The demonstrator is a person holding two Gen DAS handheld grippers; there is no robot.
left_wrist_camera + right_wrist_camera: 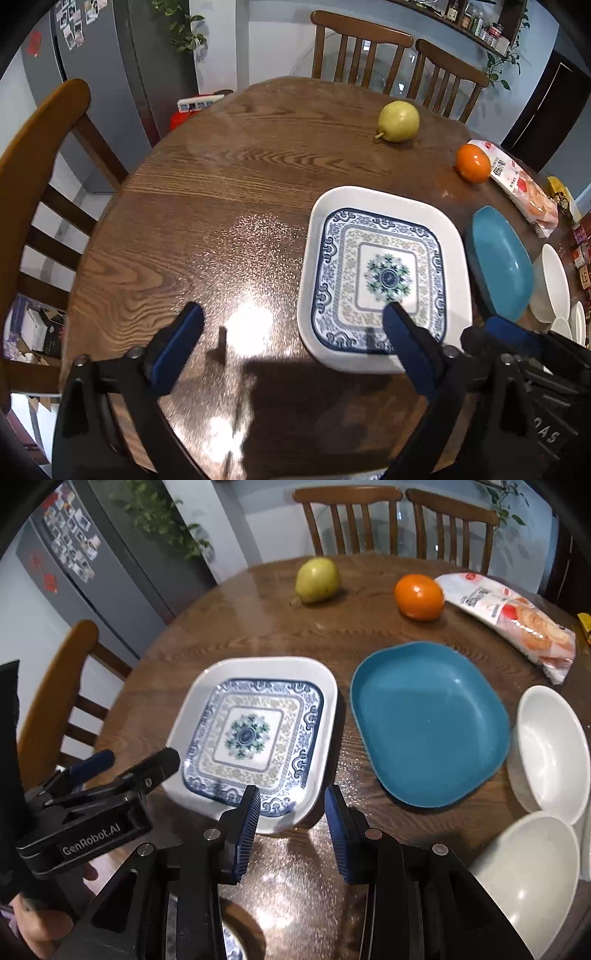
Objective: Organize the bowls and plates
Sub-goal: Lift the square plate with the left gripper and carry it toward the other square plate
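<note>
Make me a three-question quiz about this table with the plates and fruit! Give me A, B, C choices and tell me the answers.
1. Where is the blue plate?
A. right of the patterned plate
B. on a chair
C. under the pear

2. How many pieces of fruit are on the table?
A. none
B. two
C. five

3. What is on the patterned plate?
A. an orange
B. a bowl
C. nothing

Answers:
1 A: the blue plate sits just right of the patterned plate.
2 B: one pear and one orange.
3 C: its whole pattern shows bare, apart from the near edge behind the right gripper's fingers.
</note>
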